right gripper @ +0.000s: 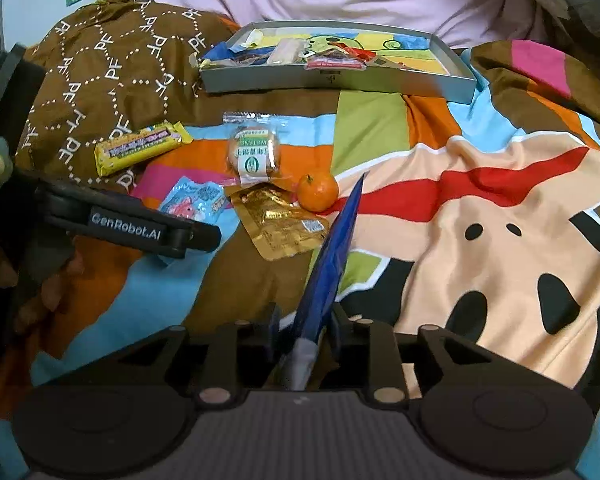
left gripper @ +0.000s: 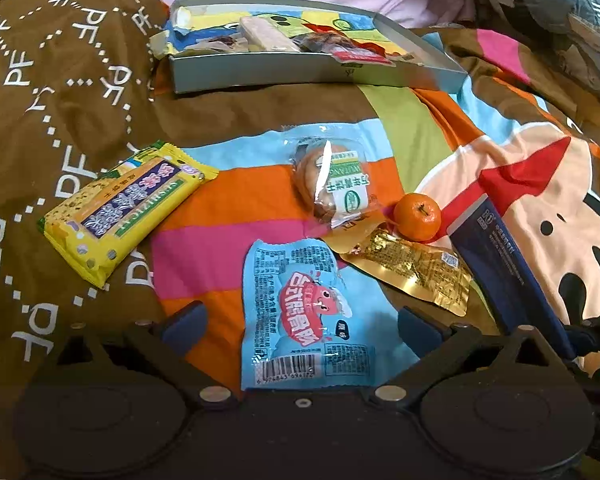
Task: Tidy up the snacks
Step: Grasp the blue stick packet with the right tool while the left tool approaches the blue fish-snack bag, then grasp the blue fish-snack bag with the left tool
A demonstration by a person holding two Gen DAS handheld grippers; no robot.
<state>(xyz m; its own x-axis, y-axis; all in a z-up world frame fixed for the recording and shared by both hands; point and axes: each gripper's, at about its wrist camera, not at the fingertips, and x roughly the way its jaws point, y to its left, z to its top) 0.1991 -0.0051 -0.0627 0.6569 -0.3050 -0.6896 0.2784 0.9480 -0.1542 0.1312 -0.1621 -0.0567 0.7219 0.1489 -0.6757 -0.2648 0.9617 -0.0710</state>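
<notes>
Ahead of both tools, your grey box (right gripper: pixel 332 78) sits on the bedspread (right gripper: pixel 480 216), snacks already inside. Your right tool (right gripper: pixel 304 320) is clamped on the dark blue packet (right gripper: pixel 332 248), edge-on, its long axis running straight forward toward the mandarin (right gripper: pixel 317 192). Your left tool (left gripper: pixel 300 320) stands apart, straddling the light blue packet (left gripper: pixel 296 312), barcode end nearest you.

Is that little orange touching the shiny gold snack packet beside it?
Touching. In the left wrist view the orange sits right on the gold packet's upper edge, no blanket between them; the right wrist view agrees.
</notes>
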